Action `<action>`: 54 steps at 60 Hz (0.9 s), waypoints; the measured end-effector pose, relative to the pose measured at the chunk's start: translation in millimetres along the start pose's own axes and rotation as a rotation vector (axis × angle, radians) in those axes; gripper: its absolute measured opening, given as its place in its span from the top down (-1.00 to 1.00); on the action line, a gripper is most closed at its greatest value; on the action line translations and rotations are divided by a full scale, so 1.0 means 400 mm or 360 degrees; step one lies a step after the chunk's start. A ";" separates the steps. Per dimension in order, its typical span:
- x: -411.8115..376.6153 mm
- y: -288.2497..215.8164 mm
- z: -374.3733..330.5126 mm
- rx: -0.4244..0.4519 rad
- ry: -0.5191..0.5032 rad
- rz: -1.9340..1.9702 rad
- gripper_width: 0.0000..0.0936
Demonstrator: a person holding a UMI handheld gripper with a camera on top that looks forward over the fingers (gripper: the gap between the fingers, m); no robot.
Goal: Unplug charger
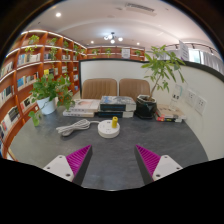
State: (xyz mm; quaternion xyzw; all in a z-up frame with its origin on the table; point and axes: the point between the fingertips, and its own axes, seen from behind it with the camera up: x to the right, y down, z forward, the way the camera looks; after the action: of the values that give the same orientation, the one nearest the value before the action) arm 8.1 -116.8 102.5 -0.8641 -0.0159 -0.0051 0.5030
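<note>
So the charger (108,126) we're after is that round white thing with a yellow bit on top, sitting on the grey bench (120,155) well ahead of our tool (113,160), roughly in line with the gap between the fingers. Tool's wide apart, holding nothing, pink pads (80,157) facing each other. Just left of the charger there's a coiled white cable (74,126). Beyond it, stacked boxes (112,105), a potted plant (48,92) off left, and another plant (160,68) to the right.
</note>
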 end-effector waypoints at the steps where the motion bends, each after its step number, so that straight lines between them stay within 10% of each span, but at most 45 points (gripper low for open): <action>1: -0.010 -0.008 0.035 0.0007 -0.0002 -0.0002 -0.83; 21: 0.016 -0.126 0.459 0.0045 0.0119 0.0054 -0.38; 30: 0.033 -0.104 0.553 -0.0003 0.0149 0.0012 0.11; 33: 0.018 -0.106 0.566 0.0015 0.0096 0.0024 0.68; 36: 0.015 -0.104 0.568 0.0019 0.0084 0.0017 0.80; 54: 0.028 -0.233 0.521 0.0026 -0.0060 0.0147 0.92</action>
State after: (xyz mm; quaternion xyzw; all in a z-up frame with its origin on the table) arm 14.6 110.7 80.7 -0.8597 0.0146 0.0347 0.5094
